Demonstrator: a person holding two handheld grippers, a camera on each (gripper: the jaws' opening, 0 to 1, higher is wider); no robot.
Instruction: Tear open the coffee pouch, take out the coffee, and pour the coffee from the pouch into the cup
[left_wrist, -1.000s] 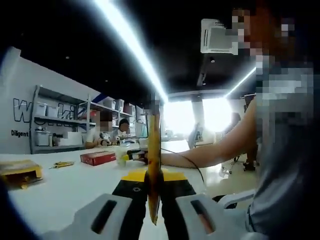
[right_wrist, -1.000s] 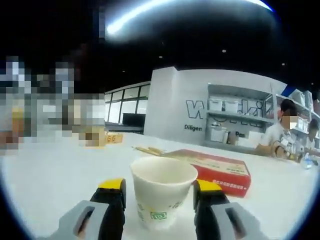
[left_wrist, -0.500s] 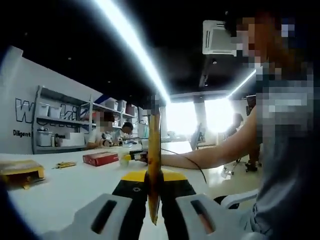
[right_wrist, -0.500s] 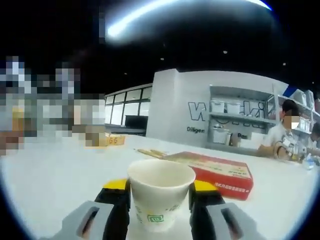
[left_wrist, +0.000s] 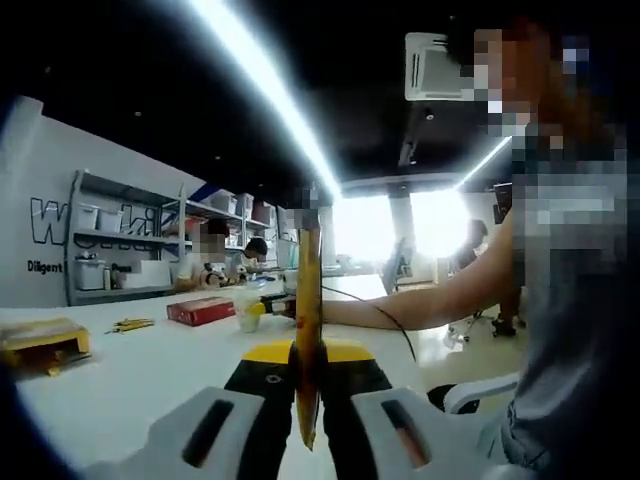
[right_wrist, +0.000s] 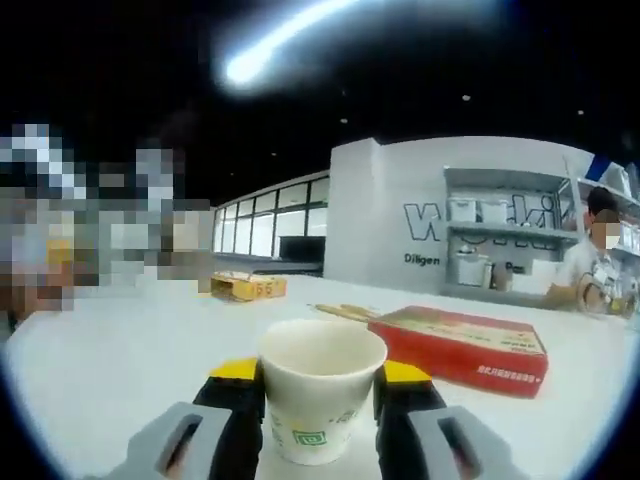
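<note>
Two grippers are at work, one in each of my hands. My left gripper (left_wrist: 307, 425) is pinched tight on the coffee pouch (left_wrist: 307, 330), which stands edge-on and upright between the jaws, a thin yellow-orange strip running from 6 o'clock up toward the middle of the left gripper view. Whether the pouch is torn I cannot tell from this edge.

My right gripper (right_wrist: 318, 420) has its yellow-tipped jaws closed against both sides of the paper cup (right_wrist: 320, 395), which sits upright at 6 o'clock in the right gripper view, mouth open to the ceiling and a small green mark on its wall. The cup rests on the white table (right_wrist: 130, 360).

Beyond the cup, toward 3 o'clock, a flat red box (right_wrist: 465, 345) lies on the table, and a yellow box (right_wrist: 248, 287) sits farther back near 10 o'clock. In the left gripper view the same red box (left_wrist: 200, 311) lies at about 9 o'clock, with the cup (left_wrist: 247, 312) small just beside it and an open yellow carton (left_wrist: 42, 340) near the left edge. Grey shelving (left_wrist: 110, 240) with white bins stands against the back wall, and seated people are at the far end of the table. A person's bare arm (left_wrist: 430, 300) reaches across from 3 o'clock.
</note>
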